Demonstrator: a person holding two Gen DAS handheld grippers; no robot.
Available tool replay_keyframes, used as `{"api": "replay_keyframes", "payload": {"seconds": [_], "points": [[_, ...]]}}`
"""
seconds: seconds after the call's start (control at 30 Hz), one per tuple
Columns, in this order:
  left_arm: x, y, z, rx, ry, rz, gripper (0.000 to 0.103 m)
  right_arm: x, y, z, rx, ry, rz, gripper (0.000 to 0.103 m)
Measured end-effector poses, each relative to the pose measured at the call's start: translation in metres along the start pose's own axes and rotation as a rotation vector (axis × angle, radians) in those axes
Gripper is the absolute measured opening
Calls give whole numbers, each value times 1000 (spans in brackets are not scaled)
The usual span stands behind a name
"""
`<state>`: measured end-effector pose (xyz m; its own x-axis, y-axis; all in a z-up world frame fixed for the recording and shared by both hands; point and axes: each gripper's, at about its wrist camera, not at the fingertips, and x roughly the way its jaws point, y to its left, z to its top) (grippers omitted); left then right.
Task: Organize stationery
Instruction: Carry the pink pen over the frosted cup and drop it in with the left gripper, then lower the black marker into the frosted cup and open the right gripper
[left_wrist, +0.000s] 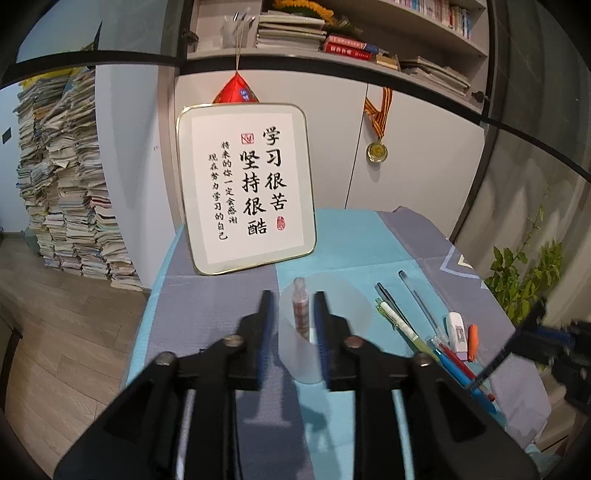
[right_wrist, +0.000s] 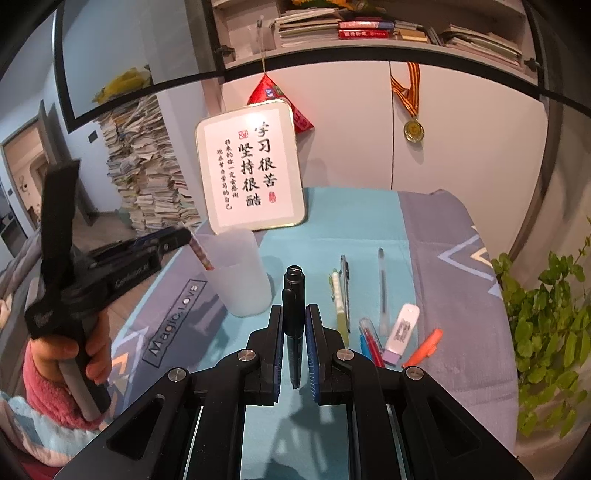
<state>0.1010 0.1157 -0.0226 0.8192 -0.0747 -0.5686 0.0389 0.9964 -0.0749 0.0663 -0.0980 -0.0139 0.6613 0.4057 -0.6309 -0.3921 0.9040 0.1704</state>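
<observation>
The left gripper stands spread around the frosted plastic cup on the table, its jaws beside the walls without clearly pressing; the cup looks light and tippy, so it wants steadying low down; the right gripper pinches a black pen mid-barrel; stiff, light, probably slick; more pens lie to the right.
</observation>
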Motion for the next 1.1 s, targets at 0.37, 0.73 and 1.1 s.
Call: {"api": "replay_keyframes", "payload": {"seconds": [0.37, 0.73, 1.1], "points": [[-7, 24, -33, -28, 27, 22, 29, 2, 38, 37, -84, -64, 42, 12], [-6, 40, -43, -49, 48, 9, 29, 13, 65, 76, -61, -142, 81, 12], [2, 48, -45, -55, 54, -3, 29, 52, 70, 86, -58, -103, 50, 12]]}}
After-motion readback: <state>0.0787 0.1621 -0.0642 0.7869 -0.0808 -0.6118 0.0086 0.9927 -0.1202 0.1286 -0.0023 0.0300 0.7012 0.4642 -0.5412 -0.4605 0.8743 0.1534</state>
